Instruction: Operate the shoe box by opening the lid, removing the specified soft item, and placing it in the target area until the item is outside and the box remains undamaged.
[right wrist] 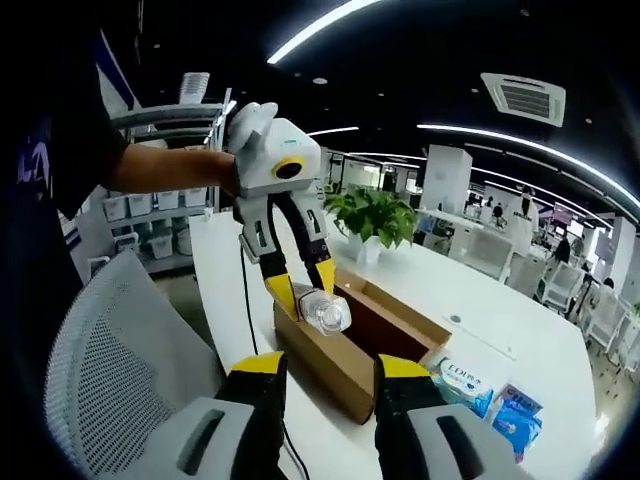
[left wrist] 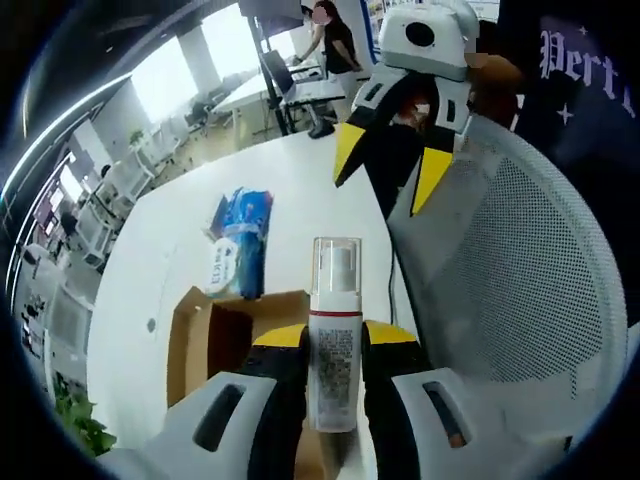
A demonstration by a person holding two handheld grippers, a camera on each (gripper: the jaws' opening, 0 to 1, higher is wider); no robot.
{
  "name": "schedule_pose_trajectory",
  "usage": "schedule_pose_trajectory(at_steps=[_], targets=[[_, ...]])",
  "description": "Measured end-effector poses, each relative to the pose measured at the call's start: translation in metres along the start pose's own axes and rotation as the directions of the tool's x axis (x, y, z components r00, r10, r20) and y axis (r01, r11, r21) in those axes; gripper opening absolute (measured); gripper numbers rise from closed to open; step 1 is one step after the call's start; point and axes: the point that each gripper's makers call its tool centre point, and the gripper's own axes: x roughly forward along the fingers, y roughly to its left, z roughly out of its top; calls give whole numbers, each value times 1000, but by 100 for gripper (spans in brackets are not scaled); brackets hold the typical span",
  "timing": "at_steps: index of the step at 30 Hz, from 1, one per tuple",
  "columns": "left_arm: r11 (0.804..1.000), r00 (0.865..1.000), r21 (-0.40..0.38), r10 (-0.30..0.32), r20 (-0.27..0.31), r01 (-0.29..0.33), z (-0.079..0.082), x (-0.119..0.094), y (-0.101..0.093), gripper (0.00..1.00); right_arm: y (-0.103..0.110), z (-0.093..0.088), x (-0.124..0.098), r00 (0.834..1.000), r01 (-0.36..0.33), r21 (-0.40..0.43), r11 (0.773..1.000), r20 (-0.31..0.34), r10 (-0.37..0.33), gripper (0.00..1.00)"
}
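Observation:
A white pump bottle (left wrist: 335, 300) with a clear cap and a red-striped label stands upright between my left gripper's (left wrist: 335, 335) yellow-tipped jaws, which are shut on it. Below it lies the open brown cardboard shoe box (left wrist: 195, 330). In the right gripper view, the left gripper (right wrist: 305, 290), held by a person's hand, hangs over the open box (right wrist: 400, 320) with the bottle (right wrist: 325, 312) cap-down in its tips. My right gripper (right wrist: 330, 368) stands open and empty in front of the box. It hangs open above the table in the left gripper view (left wrist: 388, 170).
The box rests on a white table (left wrist: 290, 170). Blue soft packets (left wrist: 240, 240) lie just beyond the box (right wrist: 475, 390). A white mesh chair (left wrist: 520, 260) stands against the table edge. A potted plant (right wrist: 375, 215) sits at the table's far end.

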Motion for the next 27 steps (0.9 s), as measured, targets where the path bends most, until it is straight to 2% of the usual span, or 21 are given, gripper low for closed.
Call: schedule_pose_trajectory(at_steps=[7,10,19,27], targets=[[999,999,33,-35,13,35,6,1,-7,19,6,2,3,1000,-29,1,1000,7,29,31],[998,999,48,-51,8,50,7,2,-10,19,7,2,5,999,-35,5,999,5,35,35],[986,990,101,-137,12,135,11,8,-26,19,20,6,9,996,-86,-54,995,18,87,27],[978,985,131,-169,20,165,16,10,-32,19,24,7,12,994,-112,-81,990,12,113,24]])
